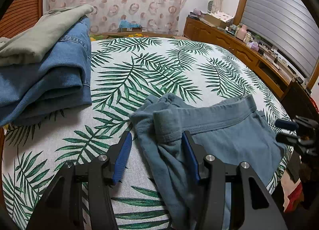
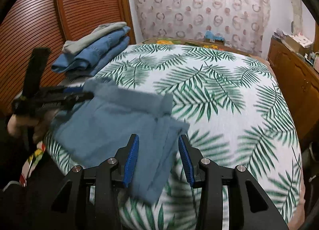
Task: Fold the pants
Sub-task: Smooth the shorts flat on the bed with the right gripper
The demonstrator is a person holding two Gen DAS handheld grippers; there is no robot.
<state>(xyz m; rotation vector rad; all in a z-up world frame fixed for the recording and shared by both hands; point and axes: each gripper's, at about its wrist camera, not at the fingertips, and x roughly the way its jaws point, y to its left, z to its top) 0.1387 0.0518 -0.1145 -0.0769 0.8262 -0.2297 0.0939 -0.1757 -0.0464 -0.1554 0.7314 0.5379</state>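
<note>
Between the blue pads of the left gripper point(image 1: 157, 146) sits a rolled lump of waistband from the grey-blue pants point(image 1: 229, 136). Its right-hand pad lies against the cloth, but the other pad stands clear of it with bare bedspread showing in the gap, so the jaws are parted and not pinching. The gripper tilts downward toward the bed, its black arms splaying back to the bottom of the left wrist view.

The right gripper point(image 2: 158, 146) also points down at a slant, jaws apart, with a flap of the pants running up between its blue pads point(image 2: 131, 158); neither pad visibly presses the fabric. That view is smeared with motion, so finer contact is hard to judge. In the left wrist view the right gripper shows at the far right edge, its fingers level with the end of the waistband.

In the right wrist view the left gripper point(image 2: 65, 95) reaches in from the left over the pants' near corner, and a hand point(image 2: 22, 126) is curled round its handle, low at the bed's edge.

The pants lie bunched at the near side of the bed point(image 1: 139, 66), which has a white cover printed with green palm leaves; the elastic waistband faces up and away, the rest trailing toward the grippers. At the far left corner of the bed rests a stack of folded clothes point(image 1: 43, 74), blue denim with a pale green piece on top, well apart from the pants. A wooden sideboard point(image 1: 229, 44) cluttered with small items runs along the right wall.
</note>
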